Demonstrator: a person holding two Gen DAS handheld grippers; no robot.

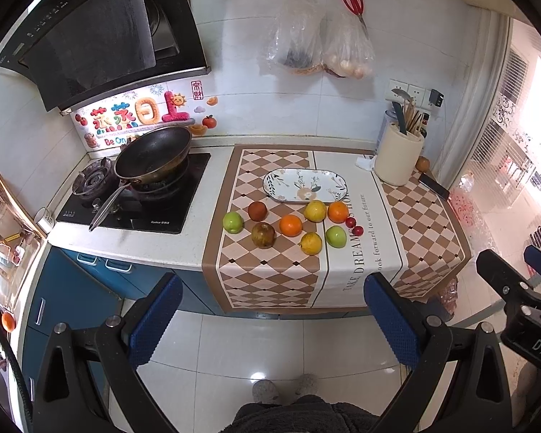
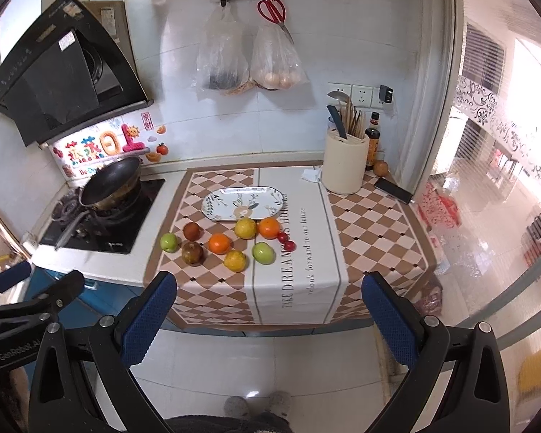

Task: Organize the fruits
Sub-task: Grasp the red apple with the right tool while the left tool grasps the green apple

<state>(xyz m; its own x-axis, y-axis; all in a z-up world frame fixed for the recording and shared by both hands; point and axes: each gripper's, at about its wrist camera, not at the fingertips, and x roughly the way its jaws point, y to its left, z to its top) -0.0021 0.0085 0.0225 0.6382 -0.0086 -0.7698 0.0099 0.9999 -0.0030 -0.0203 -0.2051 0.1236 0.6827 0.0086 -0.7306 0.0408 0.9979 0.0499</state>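
You held the left gripper (image 1: 270, 321) and right gripper (image 2: 270, 319) wide open and empty, well back from the desk (image 1: 212, 166). The fruits (image 1: 291, 225) lay loose on the checked cloth (image 1: 270, 274), just in front of the bare oval plate (image 1: 339, 184). Best start was probably the plate-side orange (image 1: 337, 212), approached squarely so neighbours stayed unbumped.

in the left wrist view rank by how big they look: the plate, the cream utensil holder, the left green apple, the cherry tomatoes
1. plate
2. cream utensil holder
3. left green apple
4. cherry tomatoes, each far smaller than the apple
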